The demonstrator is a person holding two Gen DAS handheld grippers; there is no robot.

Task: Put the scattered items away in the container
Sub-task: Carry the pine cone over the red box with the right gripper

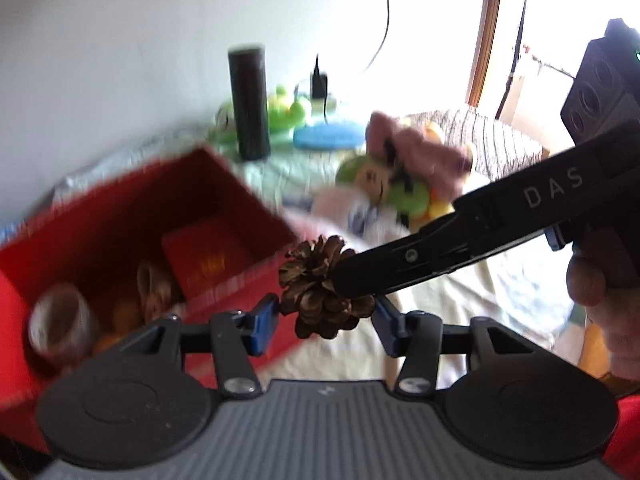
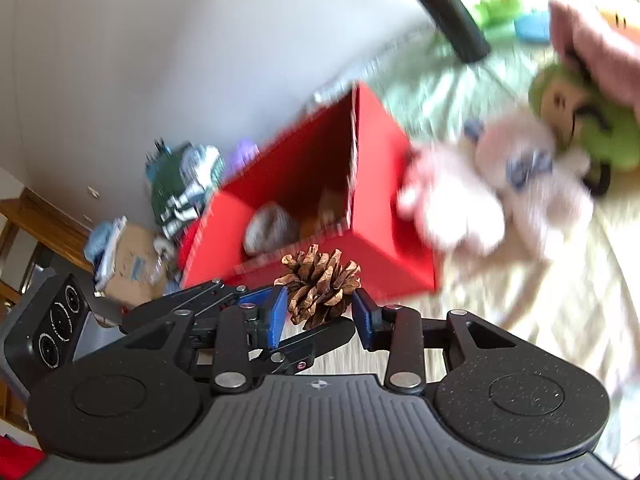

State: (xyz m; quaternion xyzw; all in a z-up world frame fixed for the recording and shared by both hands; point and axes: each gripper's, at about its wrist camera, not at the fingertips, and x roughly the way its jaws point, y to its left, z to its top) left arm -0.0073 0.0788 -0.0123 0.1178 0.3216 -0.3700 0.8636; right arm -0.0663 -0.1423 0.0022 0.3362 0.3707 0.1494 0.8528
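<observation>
A brown pine cone [image 1: 320,288] hangs in the air just off the near right corner of an open red box [image 1: 132,216]. My left gripper [image 1: 324,316] has its blue pads pressed on the cone's two sides. My right gripper [image 1: 346,276] reaches in from the right and holds the same cone at its tip. In the right wrist view the pine cone [image 2: 320,282] sits between the blue pads of my right gripper [image 2: 322,312], in front of the red box [image 2: 384,208]. A black finger [image 2: 320,338] of my left gripper crosses under it. The box holds a small red box, a tape roll and orange pieces.
Plush toys [image 1: 404,176] lie on the pale sheet right of the box, the nearest a pink one [image 2: 480,196]. A tall black cylinder [image 1: 248,104], green toys and a blue disc [image 1: 326,134] stand behind. A hand [image 1: 600,292] grips the right tool. Clutter lies left on the floor [image 2: 132,256].
</observation>
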